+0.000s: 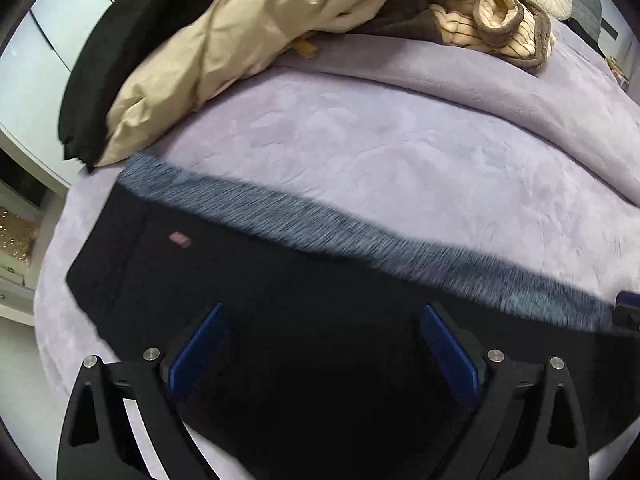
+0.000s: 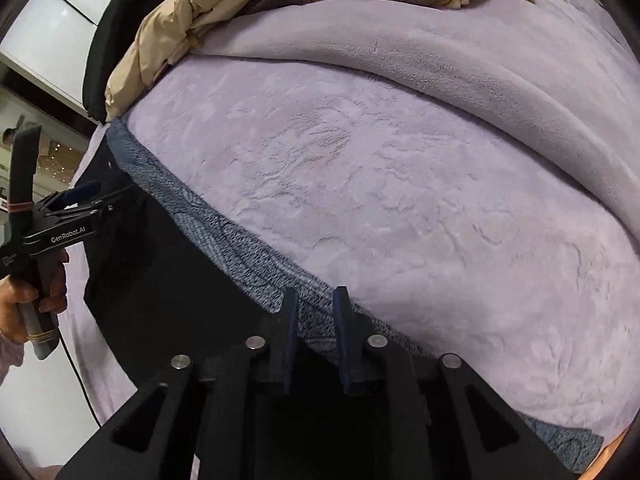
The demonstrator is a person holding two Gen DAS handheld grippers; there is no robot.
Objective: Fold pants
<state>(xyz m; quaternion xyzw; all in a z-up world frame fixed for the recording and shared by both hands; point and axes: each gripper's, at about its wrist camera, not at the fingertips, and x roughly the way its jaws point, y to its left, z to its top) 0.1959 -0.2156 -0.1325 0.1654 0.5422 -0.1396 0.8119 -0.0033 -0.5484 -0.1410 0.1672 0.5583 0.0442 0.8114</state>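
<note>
Lilac blanket [image 2: 400, 200], black pants [image 1: 280, 300], right claw [image 2: 316, 308] pinching waistband [image 2: 248, 248]

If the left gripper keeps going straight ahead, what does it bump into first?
Probably the black pants: the open left gripper hangs right over them, aimed toward their fuzzy grey-blue edge. Past that lies the purple blanket. Depth is hard to judge.

Pants [image 1: 280, 288] hem motion-blurred, edge-cropped
</note>
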